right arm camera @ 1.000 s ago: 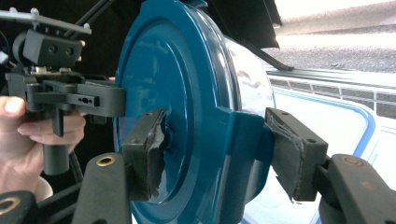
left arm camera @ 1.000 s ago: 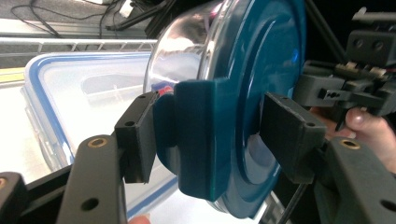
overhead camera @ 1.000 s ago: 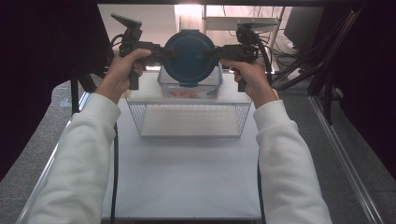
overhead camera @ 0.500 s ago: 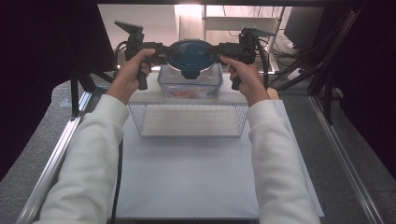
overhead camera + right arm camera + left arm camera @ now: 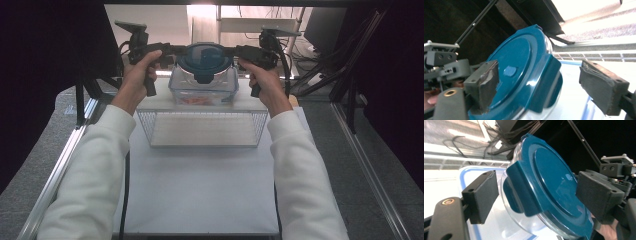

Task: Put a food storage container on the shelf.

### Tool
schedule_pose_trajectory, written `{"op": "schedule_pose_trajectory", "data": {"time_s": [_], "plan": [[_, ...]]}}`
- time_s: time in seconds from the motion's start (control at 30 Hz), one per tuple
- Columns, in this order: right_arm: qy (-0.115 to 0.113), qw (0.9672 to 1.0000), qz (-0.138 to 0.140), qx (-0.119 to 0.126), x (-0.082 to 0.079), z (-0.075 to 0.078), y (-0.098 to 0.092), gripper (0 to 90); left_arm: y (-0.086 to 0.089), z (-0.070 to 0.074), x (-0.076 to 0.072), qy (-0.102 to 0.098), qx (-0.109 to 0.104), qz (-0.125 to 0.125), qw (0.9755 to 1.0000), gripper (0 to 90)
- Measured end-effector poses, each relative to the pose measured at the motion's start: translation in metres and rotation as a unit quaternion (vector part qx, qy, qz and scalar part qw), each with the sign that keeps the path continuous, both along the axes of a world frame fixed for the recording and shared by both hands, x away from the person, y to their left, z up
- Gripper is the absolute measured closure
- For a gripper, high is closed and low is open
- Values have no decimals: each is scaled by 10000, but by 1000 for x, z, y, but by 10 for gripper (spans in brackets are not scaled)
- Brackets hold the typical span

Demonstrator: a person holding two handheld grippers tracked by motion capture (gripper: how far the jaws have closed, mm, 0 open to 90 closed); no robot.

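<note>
Above the table (image 5: 200,190), both spread grippers flank a blue-lidded glass bowl (image 5: 204,57) atop a clear box (image 5: 202,90).

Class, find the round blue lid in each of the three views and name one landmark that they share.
High view: blue lid top centre, between both tongs.
Left gripper view: lid at centre, tilted.
Right gripper view: lid centre-left.
Shared landmark: the clear blue-rimmed box beneath it.
</note>
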State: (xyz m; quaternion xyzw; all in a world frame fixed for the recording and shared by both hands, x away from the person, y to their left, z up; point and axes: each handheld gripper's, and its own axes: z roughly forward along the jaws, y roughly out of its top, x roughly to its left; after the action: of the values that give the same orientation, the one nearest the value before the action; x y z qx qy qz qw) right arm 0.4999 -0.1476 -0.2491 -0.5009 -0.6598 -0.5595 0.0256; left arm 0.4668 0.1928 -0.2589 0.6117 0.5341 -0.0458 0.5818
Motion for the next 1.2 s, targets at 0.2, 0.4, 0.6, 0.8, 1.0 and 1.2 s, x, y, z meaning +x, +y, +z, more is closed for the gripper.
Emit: {"op": "schedule_pose_trajectory", "data": {"time_s": [0.2,0.4,0.6,0.8,1.0,1.2], "plan": [[-513,9976,215,-417,-24,9,-13,150,5,7,-18,-234,241,3,9994,156],[-810,9936,387,-684,-50,17,-28,152,12,9,-40,-387,507,35,9980,164],[-890,9910,540,-843,-70,14,-46,181,14,4,-69,-622,937,-7,9937,167],[-1097,9885,715,-753,-96,0,-60,197,12,-4,-104,-1059,1285,-283,9856,170],[-1393,9830,835,-860,-128,-15,-65,197,12,-23,-142,-1322,1464,-315,9798,177],[-1621,9802,820,-786,-165,-47,-76,197,12,-65,-176,-1305,1916,-205,9726,189]]}}
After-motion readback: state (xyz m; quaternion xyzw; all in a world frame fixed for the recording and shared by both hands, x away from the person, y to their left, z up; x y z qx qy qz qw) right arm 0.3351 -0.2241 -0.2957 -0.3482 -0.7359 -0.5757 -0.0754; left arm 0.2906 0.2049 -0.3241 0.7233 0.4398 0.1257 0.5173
